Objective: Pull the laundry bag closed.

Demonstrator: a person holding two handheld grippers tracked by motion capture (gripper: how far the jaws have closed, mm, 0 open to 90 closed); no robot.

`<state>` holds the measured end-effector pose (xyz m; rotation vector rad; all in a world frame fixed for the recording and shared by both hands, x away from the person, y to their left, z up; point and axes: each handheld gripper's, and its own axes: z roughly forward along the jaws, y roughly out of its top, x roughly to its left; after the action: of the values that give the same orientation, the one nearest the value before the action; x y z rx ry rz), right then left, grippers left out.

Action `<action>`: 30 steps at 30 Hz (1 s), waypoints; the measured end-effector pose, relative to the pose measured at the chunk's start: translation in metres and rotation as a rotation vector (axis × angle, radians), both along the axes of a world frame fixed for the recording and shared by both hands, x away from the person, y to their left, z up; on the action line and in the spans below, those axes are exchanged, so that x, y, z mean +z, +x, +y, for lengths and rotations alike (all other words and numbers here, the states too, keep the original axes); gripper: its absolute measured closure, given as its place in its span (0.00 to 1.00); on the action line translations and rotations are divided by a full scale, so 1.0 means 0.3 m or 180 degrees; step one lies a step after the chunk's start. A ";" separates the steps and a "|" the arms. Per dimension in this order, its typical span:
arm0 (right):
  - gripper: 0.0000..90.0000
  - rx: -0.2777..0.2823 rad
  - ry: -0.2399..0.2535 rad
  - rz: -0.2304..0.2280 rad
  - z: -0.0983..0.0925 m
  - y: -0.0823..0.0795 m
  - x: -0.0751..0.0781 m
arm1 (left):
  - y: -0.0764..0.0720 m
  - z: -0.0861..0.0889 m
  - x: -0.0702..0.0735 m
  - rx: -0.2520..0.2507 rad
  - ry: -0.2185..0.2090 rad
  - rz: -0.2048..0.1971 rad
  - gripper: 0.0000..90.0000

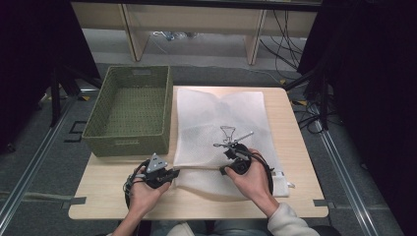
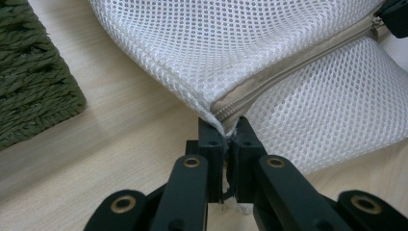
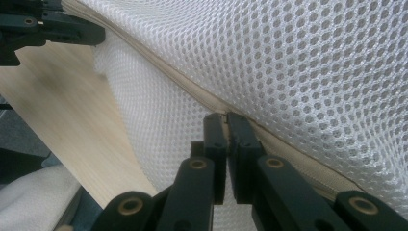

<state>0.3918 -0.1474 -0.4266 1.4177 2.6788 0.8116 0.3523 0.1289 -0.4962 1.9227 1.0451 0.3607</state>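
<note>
A white mesh bag [image 1: 216, 113] lies flat on the wooden table [image 1: 113, 196], its beige zipper [image 2: 298, 62] along the near edge. My left gripper [image 1: 176, 172] is shut on the bag's near left corner, and the left gripper view has the jaws pinching the zipper's end [image 2: 226, 132]. My right gripper [image 1: 223, 170] is shut on the zipper seam [image 3: 192, 91] a little further right, its jaws [image 3: 226, 120] closed over the mesh [image 3: 298, 57]. The pinched edge is lifted slightly off the table. In the right gripper view the left gripper [image 3: 72, 29] sits at the top left.
A green woven basket [image 1: 128, 145] stands empty at the table's left, close beside the bag and near the left gripper [image 2: 33, 82]. A thin dark shape [image 1: 228, 133] lies on the bag's middle. Shelf legs and cables are on the floor beyond the table.
</note>
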 end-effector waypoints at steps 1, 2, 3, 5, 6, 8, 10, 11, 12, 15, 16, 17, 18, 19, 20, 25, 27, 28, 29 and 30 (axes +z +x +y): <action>0.98 0.0000 -0.0009 0.0005 0.000 0.001 0.000 | 0.000 0.000 0.000 -0.0002 -0.0007 0.0003 0.94; 0.98 0.0011 0.0007 0.0020 -0.001 0.001 0.000 | 0.000 0.000 0.001 -0.0007 -0.0009 0.0006 0.94; 0.98 0.0003 0.0002 0.0011 -0.001 0.001 0.000 | 0.000 0.004 0.004 -0.0039 0.0051 0.0006 0.94; 0.98 0.0056 -0.0009 -0.0031 -0.007 0.004 0.001 | -0.001 0.000 0.001 0.0014 -0.0014 -0.0014 0.94; 0.98 -0.0047 -0.0020 0.0003 -0.002 -0.003 0.002 | -0.001 0.002 0.002 0.0032 0.0006 -0.0036 0.94; 0.98 -0.0057 -0.0016 -0.0060 -0.012 -0.003 0.004 | 0.000 0.001 0.001 0.0041 -0.0019 -0.0037 0.94; 0.98 -0.0048 -0.0020 -0.0043 -0.020 -0.003 0.005 | -0.001 0.004 0.004 -0.0004 0.0085 -0.0020 0.94; 0.98 -0.0021 -0.0025 -0.0067 -0.022 -0.001 0.004 | -0.001 0.003 0.002 -0.0006 0.0089 -0.0018 0.94; 0.98 -0.0038 -0.0031 -0.0056 -0.021 -0.002 0.004 | 0.000 0.002 0.001 0.0000 0.0077 -0.0016 0.94; 0.98 -0.0049 -0.0007 -0.0058 -0.019 -0.003 0.004 | 0.000 0.000 -0.001 0.0022 0.0013 -0.0024 0.94; 0.98 -0.0056 -0.0004 -0.0041 -0.018 -0.003 0.003 | 0.000 -0.001 -0.001 0.0031 -0.0009 -0.0026 0.94; 0.98 -0.0055 0.0000 -0.0021 -0.017 -0.003 0.003 | 0.000 -0.001 -0.001 0.0036 -0.0017 -0.0024 0.94; 0.98 -0.0077 -0.0006 -0.0019 -0.017 -0.004 0.003 | 0.000 0.000 -0.001 0.0038 -0.0017 -0.0018 0.94; 0.98 -0.0082 -0.0013 -0.0016 -0.018 -0.005 0.005 | 0.002 0.007 0.003 0.0012 0.0063 -0.0009 0.94; 0.98 -0.0108 -0.0046 -0.0025 -0.019 -0.005 0.006 | 0.003 0.010 0.005 0.0005 0.0110 -0.0018 0.94; 0.98 -0.0118 -0.0006 -0.0012 -0.031 -0.008 0.004 | 0.005 0.008 0.001 -0.0008 0.0089 -0.0011 0.94; 0.98 -0.0138 -0.0008 -0.0006 -0.031 -0.009 0.005 | 0.005 0.010 0.002 0.0004 0.0092 -0.0010 0.94; 0.98 -0.0163 -0.0014 0.0000 -0.031 -0.010 0.006 | 0.005 0.005 0.000 0.0040 0.0022 -0.0023 0.94; 0.98 -0.0105 -0.0033 -0.0039 -0.039 -0.004 0.005 | 0.006 0.007 0.000 0.0040 0.0024 -0.0018 0.94; 0.98 -0.0141 -0.0013 -0.0009 -0.038 -0.007 0.008 | 0.006 0.007 0.000 0.0045 0.0034 -0.0010 0.94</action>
<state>0.3898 -0.1587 -0.4243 1.4684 2.6353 0.8039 0.3540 0.1311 -0.4961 1.9245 1.0571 0.3781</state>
